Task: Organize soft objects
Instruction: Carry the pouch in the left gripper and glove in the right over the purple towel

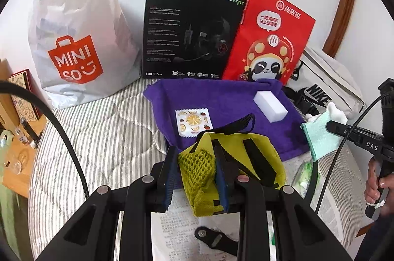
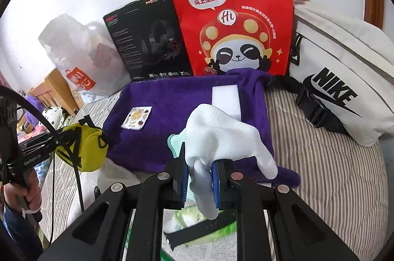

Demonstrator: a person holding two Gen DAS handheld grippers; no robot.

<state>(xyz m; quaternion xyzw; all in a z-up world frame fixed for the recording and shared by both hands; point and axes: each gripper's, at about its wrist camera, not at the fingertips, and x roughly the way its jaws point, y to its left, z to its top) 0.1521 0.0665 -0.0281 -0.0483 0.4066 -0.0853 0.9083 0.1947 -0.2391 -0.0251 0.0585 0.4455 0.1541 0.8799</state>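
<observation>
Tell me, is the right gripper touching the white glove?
Touching. In the right wrist view, the right gripper pinches the white glove between its blue pads.

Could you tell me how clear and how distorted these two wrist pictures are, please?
Left wrist view: even daylight, sharp on the yellow pouch and purple towel; strong fisheye bend and dark corners. Right wrist view: same soft light, white glove crisp, the white plastic bag at the left edge smeared and washed out.

"MINISO" stands on the white plastic bag (image 1: 73, 39). The black box (image 1: 189, 32) reads "G2", "HECATE" and "EDIFIER". The white pouch (image 2: 344, 88) says "NIKE". The red paper bag (image 2: 231, 22) shows "Hi" and "海底捞". The right gripper (image 1: 369, 142) reads "DAS".
</observation>
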